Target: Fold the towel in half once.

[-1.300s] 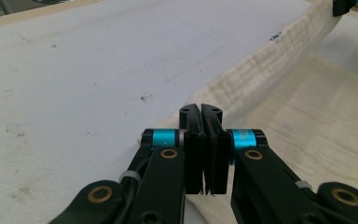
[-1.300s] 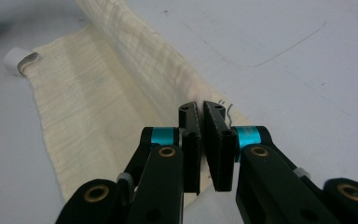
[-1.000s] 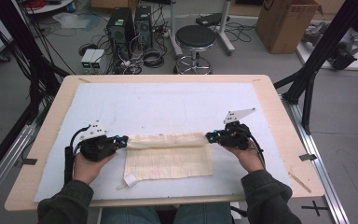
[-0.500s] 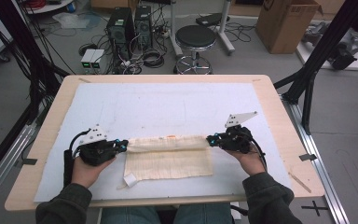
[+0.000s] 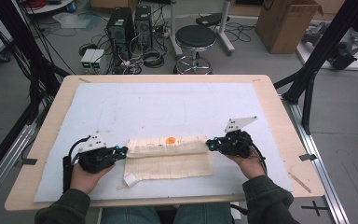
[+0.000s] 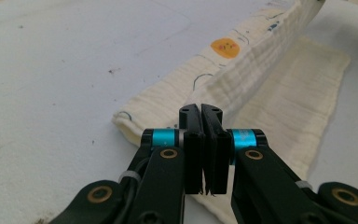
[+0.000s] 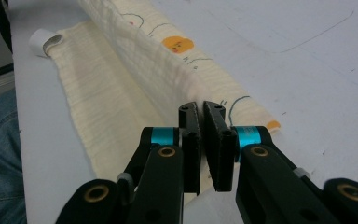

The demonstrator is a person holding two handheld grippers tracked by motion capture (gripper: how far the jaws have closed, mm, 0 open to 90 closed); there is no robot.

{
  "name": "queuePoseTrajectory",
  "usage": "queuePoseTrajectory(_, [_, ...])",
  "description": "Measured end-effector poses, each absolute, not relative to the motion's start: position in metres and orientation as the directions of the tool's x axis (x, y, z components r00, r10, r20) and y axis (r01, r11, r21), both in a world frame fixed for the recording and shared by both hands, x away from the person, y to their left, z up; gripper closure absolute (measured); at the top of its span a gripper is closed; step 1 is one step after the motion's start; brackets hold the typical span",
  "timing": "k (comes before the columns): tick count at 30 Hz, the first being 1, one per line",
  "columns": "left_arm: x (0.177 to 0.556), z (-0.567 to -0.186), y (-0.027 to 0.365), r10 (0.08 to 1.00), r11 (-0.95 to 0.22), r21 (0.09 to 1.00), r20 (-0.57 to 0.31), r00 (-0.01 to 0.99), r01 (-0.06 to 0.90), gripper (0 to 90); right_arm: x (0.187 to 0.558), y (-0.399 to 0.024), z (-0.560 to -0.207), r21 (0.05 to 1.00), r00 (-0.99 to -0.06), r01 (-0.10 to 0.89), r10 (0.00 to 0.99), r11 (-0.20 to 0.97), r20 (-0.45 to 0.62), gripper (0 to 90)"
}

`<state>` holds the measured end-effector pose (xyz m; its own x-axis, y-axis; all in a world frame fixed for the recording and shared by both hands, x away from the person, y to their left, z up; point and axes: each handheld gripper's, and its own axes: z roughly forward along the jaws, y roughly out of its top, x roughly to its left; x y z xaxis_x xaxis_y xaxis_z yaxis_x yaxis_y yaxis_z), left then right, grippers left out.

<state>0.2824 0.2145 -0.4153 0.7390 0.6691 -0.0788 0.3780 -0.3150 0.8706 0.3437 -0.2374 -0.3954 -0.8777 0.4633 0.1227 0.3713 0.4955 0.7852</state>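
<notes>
A cream muslin cloth (image 5: 170,158) is spread near the near edge of the white mat (image 5: 168,107), which covers the wooden table (image 5: 279,107). The cloth lies roughly midway between left and right, and it is partly folded: its far long edge is raised into a fold that runs left to right, while the near part lies flat on the mat. An orange round print (image 5: 170,140) is seen on top of the raised fold, and a small white label loop (image 5: 130,179) sticks out at the cloth's near left corner.

The left gripper (image 5: 121,150) is held at the left end of the fold. In the left gripper view its jaws are seen pressed together with the cloth's edge (image 6: 223,88) pinched between them, so the cloth is gripped there. The right gripper (image 5: 210,143) is held at the right end of the fold. In the right gripper view its jaws are likewise closed tight on the cloth's edge (image 7: 168,60), with the lifted fold stretching away from them toward the label loop (image 7: 44,41).

Both grippers are held low over the mat, one hand (image 5: 86,175) at each side, with the fold stretched between them. On the floor beyond the table a black stool (image 5: 196,37) and a cardboard box (image 5: 284,23) are seen.
</notes>
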Motion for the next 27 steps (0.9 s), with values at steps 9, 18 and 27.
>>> queuePoseTrajectory(9, [0.277, -0.418, 0.215, 0.658, -0.319, 0.872, -0.078, 0.749, 0.371, 87.1, 0.338, -0.238, -0.402, 0.786, -0.879, 0.375, 0.458, 0.491, 0.132, 85.3])
queuePoseTrajectory(18, [0.270, -0.422, 0.214, 0.646, -0.326, 0.870, -0.081, 0.759, 0.370, 87.0, 0.333, -0.238, -0.410, 0.778, -0.875, 0.388, 0.462, 0.494, 0.143, 85.3])
queuePoseTrajectory(27, [0.265, -0.425, 0.213, 0.628, -0.337, 0.869, -0.081, 0.774, 0.364, 86.9, 0.328, -0.240, -0.415, 0.770, -0.873, 0.400, 0.463, 0.497, 0.154, 85.2])
